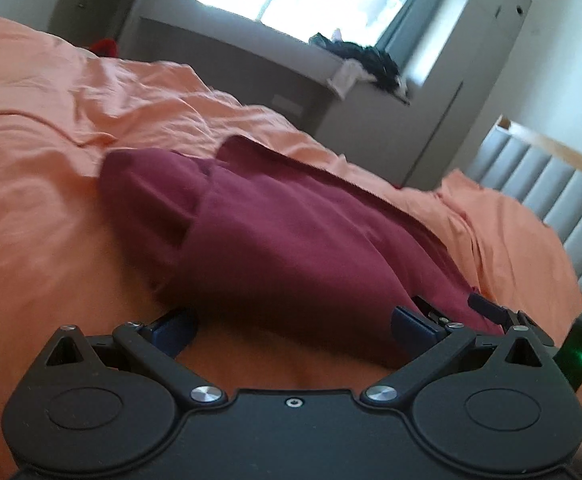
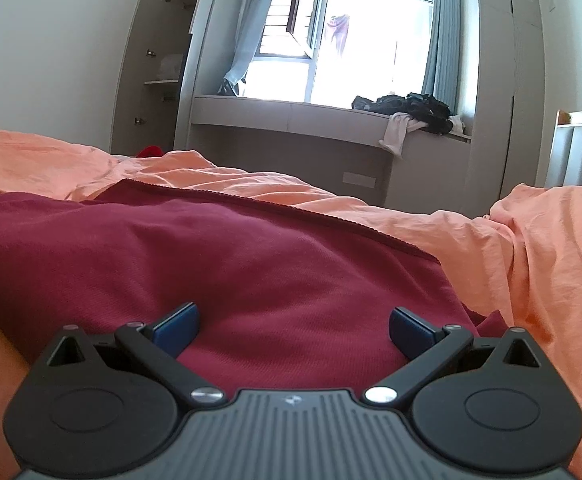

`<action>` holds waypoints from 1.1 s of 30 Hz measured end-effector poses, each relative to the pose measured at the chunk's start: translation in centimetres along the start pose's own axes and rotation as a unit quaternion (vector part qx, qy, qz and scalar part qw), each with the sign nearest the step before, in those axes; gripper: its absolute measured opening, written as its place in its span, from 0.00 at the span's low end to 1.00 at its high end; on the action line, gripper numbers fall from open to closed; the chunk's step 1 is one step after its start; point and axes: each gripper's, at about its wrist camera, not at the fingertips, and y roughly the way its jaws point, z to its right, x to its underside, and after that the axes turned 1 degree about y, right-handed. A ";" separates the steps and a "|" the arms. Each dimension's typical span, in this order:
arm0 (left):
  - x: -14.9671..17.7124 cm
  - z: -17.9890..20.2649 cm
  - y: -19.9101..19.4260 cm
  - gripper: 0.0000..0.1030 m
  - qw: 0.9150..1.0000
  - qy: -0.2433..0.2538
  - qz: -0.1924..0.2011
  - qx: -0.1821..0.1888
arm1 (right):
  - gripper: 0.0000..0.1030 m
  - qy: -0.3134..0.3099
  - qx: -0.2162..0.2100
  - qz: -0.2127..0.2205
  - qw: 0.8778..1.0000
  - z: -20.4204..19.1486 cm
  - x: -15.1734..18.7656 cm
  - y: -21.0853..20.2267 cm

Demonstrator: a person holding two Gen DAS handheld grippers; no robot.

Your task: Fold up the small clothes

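Observation:
A dark red garment point(image 1: 275, 232) lies spread on the orange bed sheet point(image 1: 51, 140). My left gripper point(image 1: 291, 328) is open, low at the garment's near edge, with its blue fingertips point(image 1: 171, 330) on either side of the cloth. The other gripper's black tip point(image 1: 487, 308) shows at the right of the left wrist view, at the garment's edge. In the right wrist view the garment point(image 2: 219, 256) fills the foreground, its ribbed hem running diagonally. My right gripper point(image 2: 293, 326) is open, its blue fingertips point(image 2: 177, 322) resting over the cloth.
The orange sheet point(image 2: 531, 248) is rumpled around the garment. A grey padded headboard point(image 1: 551, 188) stands at the right. A window bench point(image 2: 291, 112) with a pile of dark clothes point(image 2: 411, 108) lies beyond the bed, with tall cupboards on both sides.

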 end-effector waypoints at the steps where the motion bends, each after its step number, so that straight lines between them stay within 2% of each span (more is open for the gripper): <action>1: -0.3 0.1 0.6 1.00 1.000 -0.002 -0.004 -0.002 | 1.00 0.000 0.002 0.000 1.000 -0.1 0.0 0.0; 5: -1.8 -0.3 2.5 1.00 0.999 -0.043 -0.004 -0.017 | 1.00 0.000 0.014 0.003 1.000 -0.4 0.2 -0.1; 7: -2.5 -0.9 3.1 1.00 0.997 -0.073 0.008 -0.025 | 1.00 0.002 0.020 0.005 1.000 -0.6 0.3 -0.2; 10: -2.3 -1.5 3.3 1.00 0.995 -0.088 0.029 -0.039 | 1.00 0.003 0.029 0.009 1.000 -0.7 0.5 -0.3; 17: -0.5 0.0 2.7 0.99 0.995 -0.032 0.058 -0.078 | 1.00 0.009 0.036 0.013 0.999 -0.8 0.7 -0.5; 21: -0.1 -0.2 2.3 1.00 0.994 -0.042 0.067 -0.077 | 1.00 0.001 0.038 0.010 0.999 -0.8 0.3 -0.7; 25: 0.0 -0.4 2.1 1.00 0.994 -0.046 0.068 -0.073 | 1.00 -0.013 0.022 0.012 1.000 -0.4 -0.4 -0.9; 30: 0.0 -0.4 2.1 1.00 0.994 -0.045 0.068 -0.074 | 1.00 0.006 0.014 0.037 0.999 -0.4 -0.4 -1.5; 33: 0.0 -0.4 2.1 1.00 0.994 -0.044 0.068 -0.074 | 1.00 0.004 0.000 0.025 1.000 -1.0 0.0 -1.2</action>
